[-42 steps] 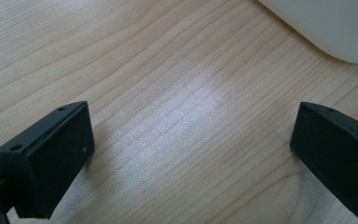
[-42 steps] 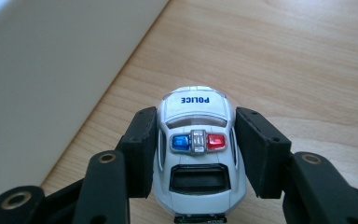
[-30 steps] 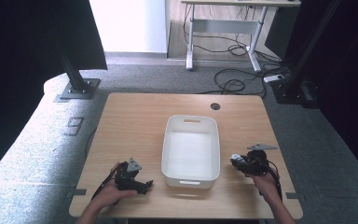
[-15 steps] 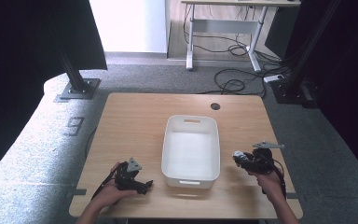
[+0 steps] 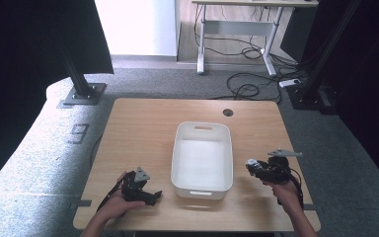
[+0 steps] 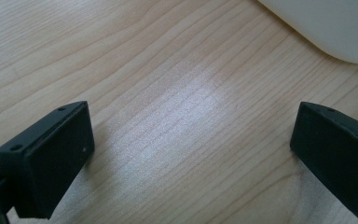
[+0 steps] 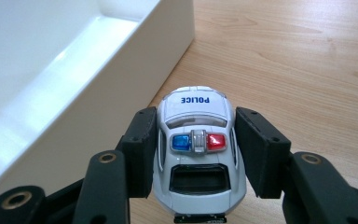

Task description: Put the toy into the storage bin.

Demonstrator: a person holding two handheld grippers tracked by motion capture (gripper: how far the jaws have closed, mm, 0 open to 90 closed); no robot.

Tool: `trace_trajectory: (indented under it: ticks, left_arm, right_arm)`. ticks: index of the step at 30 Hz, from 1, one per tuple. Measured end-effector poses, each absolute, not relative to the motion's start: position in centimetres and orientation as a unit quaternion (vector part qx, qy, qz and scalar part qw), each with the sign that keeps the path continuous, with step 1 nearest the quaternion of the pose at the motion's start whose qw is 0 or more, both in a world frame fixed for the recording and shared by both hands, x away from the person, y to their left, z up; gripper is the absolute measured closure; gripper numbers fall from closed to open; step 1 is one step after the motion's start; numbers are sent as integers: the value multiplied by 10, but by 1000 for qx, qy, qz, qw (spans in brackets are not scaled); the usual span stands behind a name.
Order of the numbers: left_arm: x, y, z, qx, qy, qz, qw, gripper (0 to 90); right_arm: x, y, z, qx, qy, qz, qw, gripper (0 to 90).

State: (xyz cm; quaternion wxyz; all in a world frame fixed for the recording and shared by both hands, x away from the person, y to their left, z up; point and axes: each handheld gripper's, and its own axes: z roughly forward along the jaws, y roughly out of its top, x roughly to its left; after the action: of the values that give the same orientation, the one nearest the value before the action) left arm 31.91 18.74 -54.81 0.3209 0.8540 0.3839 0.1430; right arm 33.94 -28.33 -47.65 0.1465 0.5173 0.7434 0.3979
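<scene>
A white toy police car (image 7: pixel 198 154), with blue and red roof lights, is clamped by the right hand-held gripper (image 7: pixel 196 149) beside the white bin (image 7: pixel 70 79); the left hand-held gripper (image 6: pixel 191 154) is held wide apart.

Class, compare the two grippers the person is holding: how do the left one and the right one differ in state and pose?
The right gripper is shut on a white toy police car, clamped by its sides; the left gripper is open and holds nothing. The left gripper sits low on the wooden table near the white bin; the right gripper is on the bin's other side, its car pointing towards it. Both have black fingers.
</scene>
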Motion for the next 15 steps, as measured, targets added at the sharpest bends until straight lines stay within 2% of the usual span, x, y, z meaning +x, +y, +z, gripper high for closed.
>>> trace_trajectory:
  ticks: [15]
  left_arm:
    - [319,187,-548,854,384,143,321,0]
  right_arm:
    - [336,-282,-463,511,740,408,154,503]
